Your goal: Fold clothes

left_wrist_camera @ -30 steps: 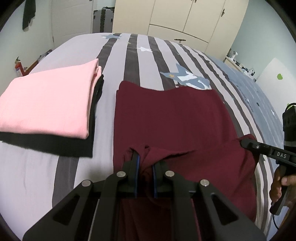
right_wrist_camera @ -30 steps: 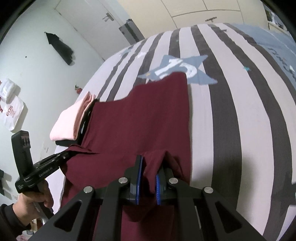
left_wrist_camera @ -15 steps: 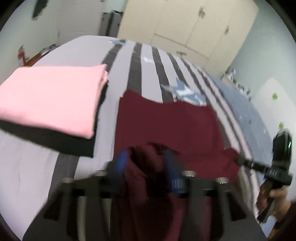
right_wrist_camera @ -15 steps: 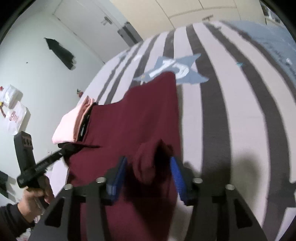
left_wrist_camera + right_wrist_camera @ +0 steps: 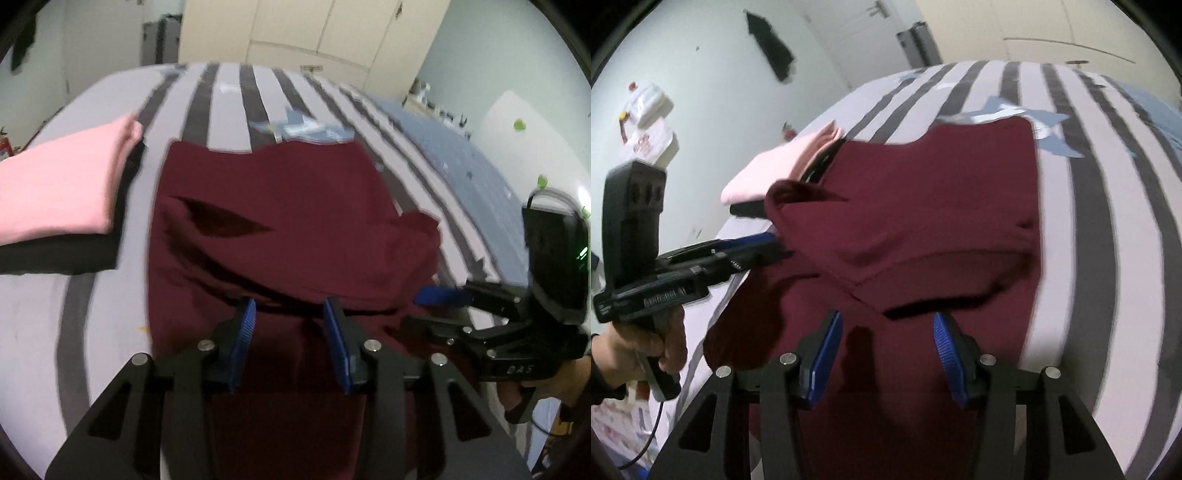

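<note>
Both grippers, left (image 5: 290, 325) and right (image 5: 886, 339), gape wide over the maroon garment (image 5: 280, 221), folded over itself but rumpled on the striped bed (image 5: 229, 96); pink (image 5: 62, 188) and black (image 5: 62, 251) pieces lie stacked beside it.

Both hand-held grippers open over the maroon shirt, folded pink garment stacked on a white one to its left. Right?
Not quite: the pink garment lies on a black garment, not white, per the left wrist view. The left hand-held gripper and right hand-held gripper are open over the maroon shirt.

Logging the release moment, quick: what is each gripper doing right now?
Left gripper: open, holding nothing, above the maroon shirt.
Right gripper: open, holding nothing, above the same shirt.
</note>
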`<state>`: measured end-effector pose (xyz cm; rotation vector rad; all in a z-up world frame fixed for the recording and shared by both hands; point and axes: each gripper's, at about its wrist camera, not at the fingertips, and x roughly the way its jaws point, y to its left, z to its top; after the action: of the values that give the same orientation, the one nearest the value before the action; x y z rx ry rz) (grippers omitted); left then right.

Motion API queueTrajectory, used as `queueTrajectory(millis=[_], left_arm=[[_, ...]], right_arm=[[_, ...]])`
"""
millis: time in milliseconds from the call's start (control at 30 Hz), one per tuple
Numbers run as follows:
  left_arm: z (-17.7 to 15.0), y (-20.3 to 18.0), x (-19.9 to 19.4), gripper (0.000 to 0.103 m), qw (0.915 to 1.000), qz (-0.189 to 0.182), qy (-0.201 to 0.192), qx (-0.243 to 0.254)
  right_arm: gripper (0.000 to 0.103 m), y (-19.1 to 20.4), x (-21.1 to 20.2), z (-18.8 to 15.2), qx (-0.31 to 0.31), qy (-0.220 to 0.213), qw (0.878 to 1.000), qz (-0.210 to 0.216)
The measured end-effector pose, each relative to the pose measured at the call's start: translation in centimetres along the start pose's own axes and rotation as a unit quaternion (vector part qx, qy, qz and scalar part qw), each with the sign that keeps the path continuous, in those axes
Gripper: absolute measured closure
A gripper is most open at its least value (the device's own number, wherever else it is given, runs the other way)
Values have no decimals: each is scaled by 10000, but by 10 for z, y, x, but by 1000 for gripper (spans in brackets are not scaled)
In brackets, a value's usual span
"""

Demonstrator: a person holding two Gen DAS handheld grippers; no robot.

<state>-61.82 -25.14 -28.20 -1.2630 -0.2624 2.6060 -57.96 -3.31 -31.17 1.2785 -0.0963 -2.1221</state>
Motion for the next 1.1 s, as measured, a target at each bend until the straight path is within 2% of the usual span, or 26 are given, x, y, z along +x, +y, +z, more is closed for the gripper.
queueTrajectory(millis=[67,133,267,333,400,533,600,733,900,1100], left_arm=[[8,-5,11,68,10000,-23,25,34],[16,-9,22,68,10000,-47,50,69],[49,6,18,68,9989,86,-393,-237],[53,13,11,68,9983,185,-481,-273],[41,20,5,67,9984,321,-426,-165],[12,25,9,62,9982,550,-129,195],[2,31,12,60,9982,562,-4,198],[-3,30,24,60,9977,577,105,335],[2,23,50,60,9962,737,255,400],[1,33,47,59,9957,819,340,268]], right_arm=[[55,-1,9,15,-56,-22,10000,-48],[55,-6,9,39,-38,-241,9997,-102],[55,-33,-11,94,460,-956,9941,-216],[55,-44,-21,108,621,-1162,9909,-276],[55,-48,-27,105,596,-1186,9903,-411],[55,-54,-22,76,358,-880,9926,-759],[55,-50,-17,65,170,-789,9933,-829],[55,-40,-8,46,-260,-630,9930,-962],[55,-31,9,46,-532,-452,9918,-1072],[55,-49,-33,54,119,-1030,9887,-1080]])
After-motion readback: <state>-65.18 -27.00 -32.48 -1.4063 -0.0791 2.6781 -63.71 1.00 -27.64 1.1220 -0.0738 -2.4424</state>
